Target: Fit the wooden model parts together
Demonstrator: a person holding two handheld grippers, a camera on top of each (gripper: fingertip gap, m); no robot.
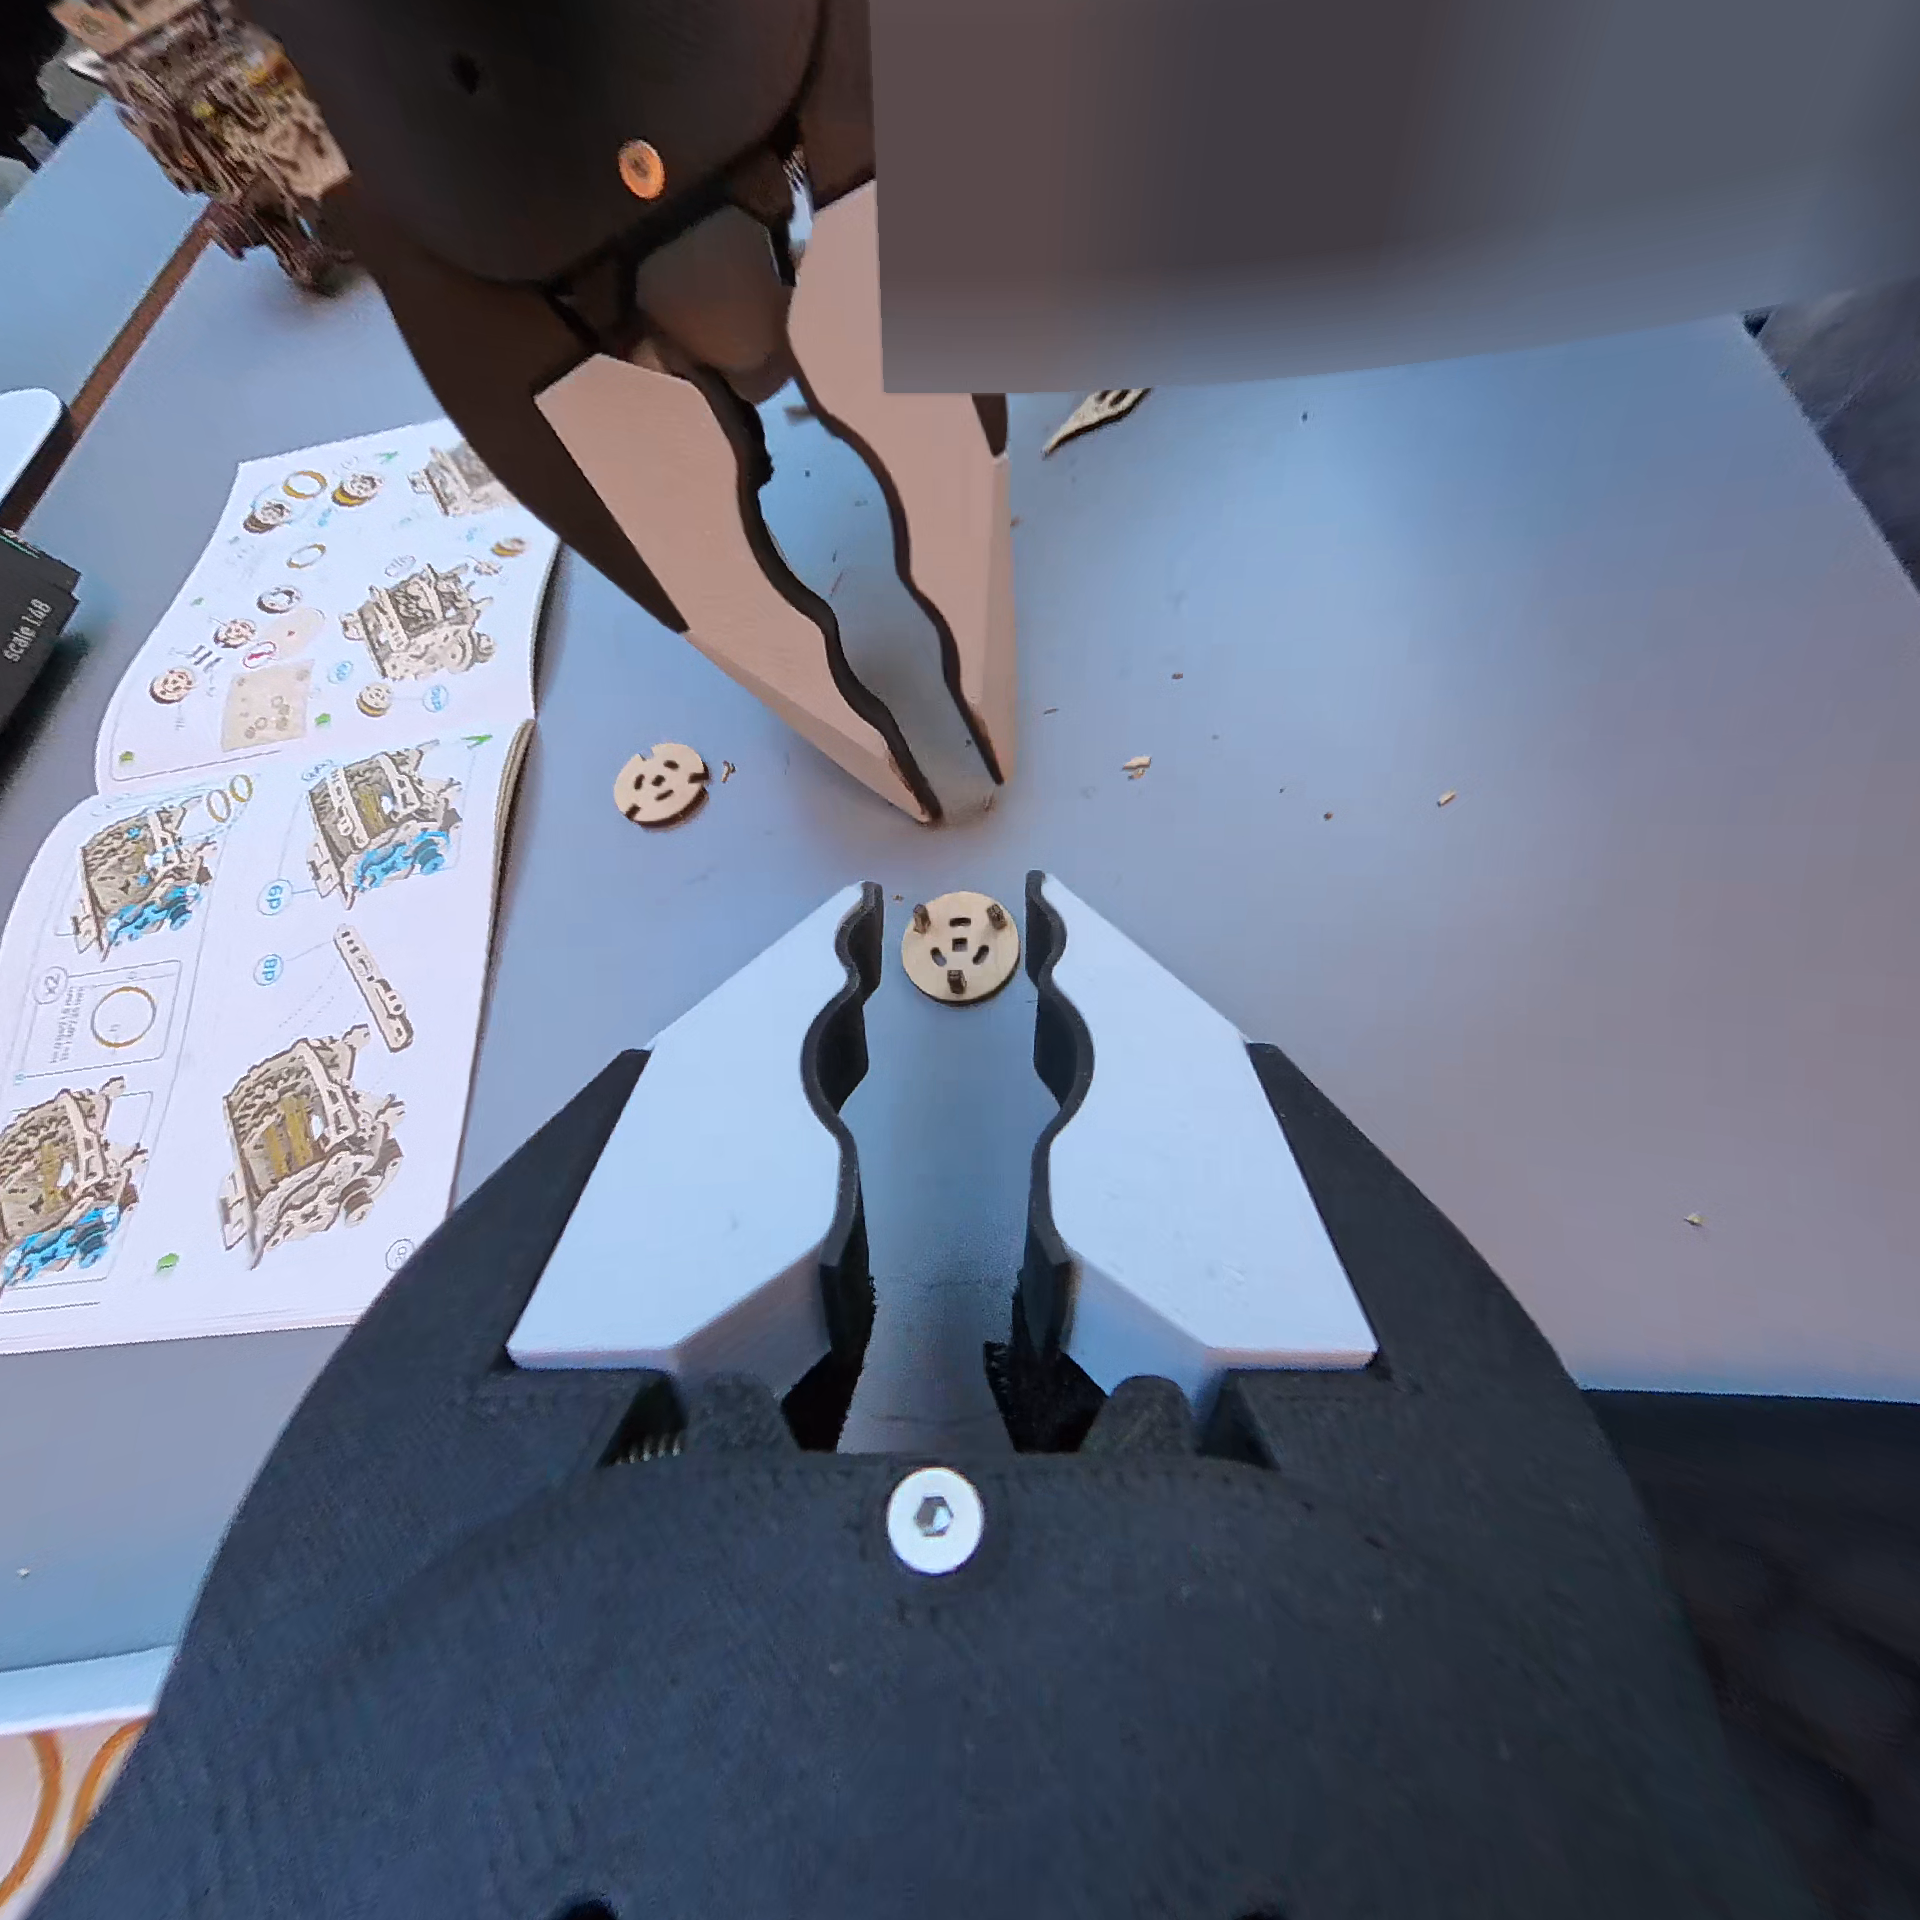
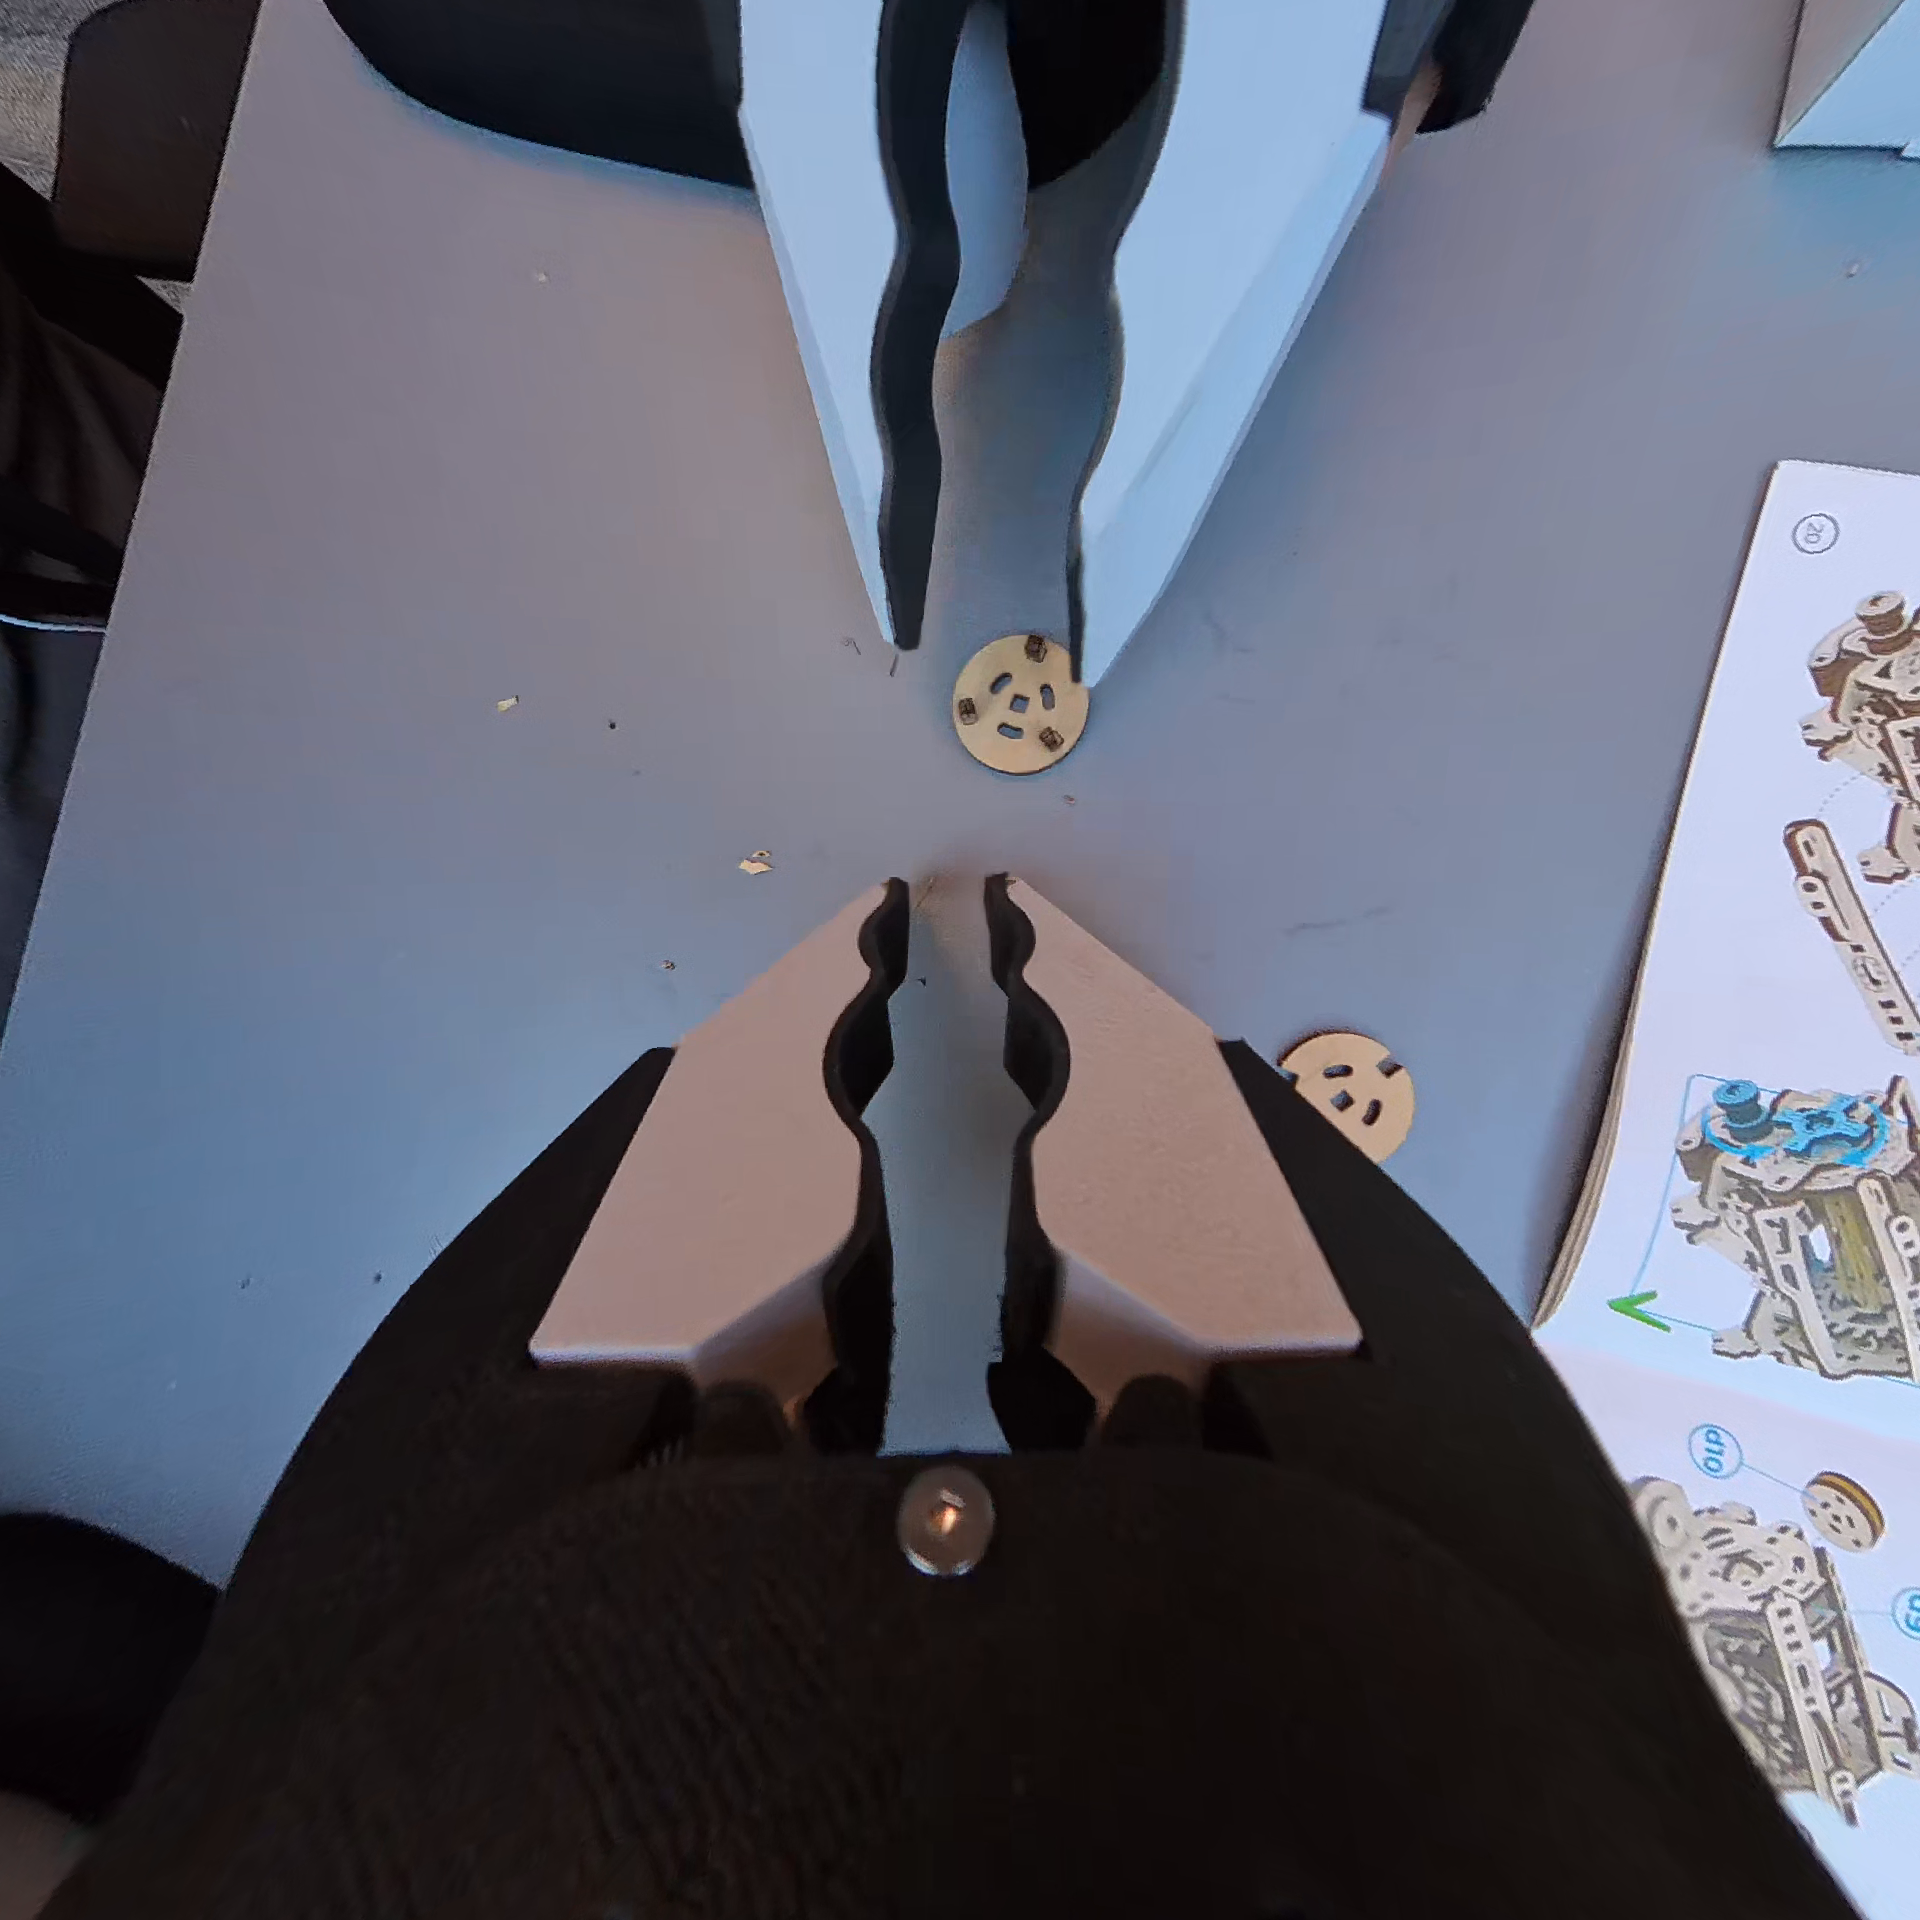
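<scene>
A round wooden disc with three short pegs [image 1: 960, 948] lies flat on the grey table [image 1: 1455, 935]. My left gripper [image 1: 951, 891] is open with its white fingertips on either side of the disc, which lies loose between them. In the right wrist view the disc [image 2: 1021, 707] lies at the left gripper's [image 2: 987, 652] tips, close to one finger. A second disc with edge notches [image 1: 661, 784] lies apart to the left, and is partly hidden behind my right gripper's finger [image 2: 1351, 1091]. My right gripper [image 2: 948, 883] is open by a narrow gap and empty. Its tips rest near the table just beyond the pegged disc [image 1: 961, 808].
An open instruction booklet [image 1: 312, 831] lies on the left side of the table; the right wrist view shows it at the right [image 2: 1787, 1039]. An assembled wooden model [image 1: 229, 135] stands at the far left corner. A dark box [image 1: 31, 623] and a wooden offcut [image 1: 1091, 410] also lie there, with small wood chips scattered about. Spacing between my two grippers at the tips: around 4 cm.
</scene>
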